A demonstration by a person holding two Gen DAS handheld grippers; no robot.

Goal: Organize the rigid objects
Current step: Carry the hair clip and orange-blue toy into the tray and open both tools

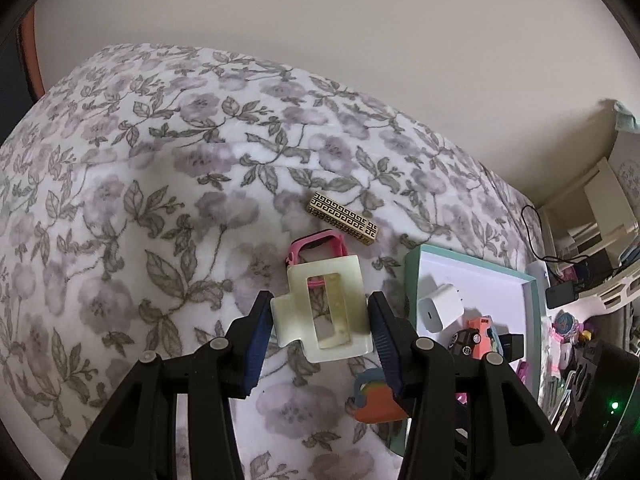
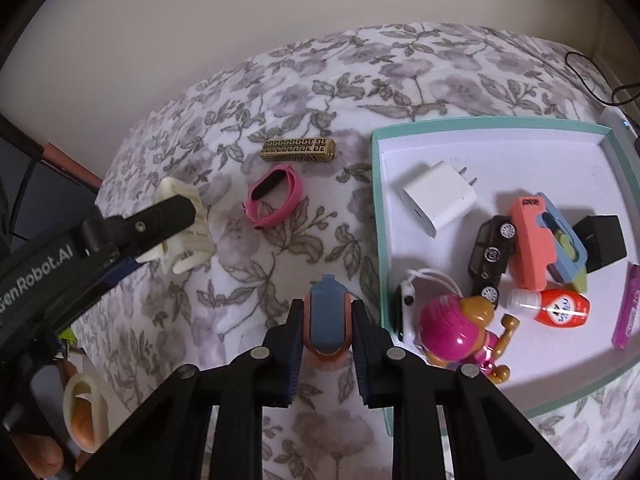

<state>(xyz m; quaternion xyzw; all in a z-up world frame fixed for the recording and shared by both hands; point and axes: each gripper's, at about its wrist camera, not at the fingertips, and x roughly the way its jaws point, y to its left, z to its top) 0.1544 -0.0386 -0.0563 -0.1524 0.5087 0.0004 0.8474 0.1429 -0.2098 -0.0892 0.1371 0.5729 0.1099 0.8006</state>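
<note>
My left gripper [image 1: 320, 320] is shut on a cream hair claw clip [image 1: 322, 312], held just above the floral blanket; the clip also shows in the right wrist view [image 2: 182, 228]. My right gripper [image 2: 326, 320] is shut on a small blue and orange block [image 2: 328, 318], which also shows in the left wrist view [image 1: 374, 400]. A pink watch band [image 2: 274, 196] and a gold patterned bar [image 2: 298, 149] lie on the blanket ahead. A teal-rimmed white tray [image 2: 378, 216] to the right holds a white charger [image 2: 438, 194], a toy car [image 2: 492, 258] and other small items.
The tray also holds a pink toy figure [image 2: 460, 328], a salmon block [image 2: 530, 244], a black cube [image 2: 600, 240], a small orange bottle [image 2: 560, 306] and a purple lighter [image 2: 628, 308]. Cluttered shelves and cables [image 1: 580, 264] stand beyond the bed's right side.
</note>
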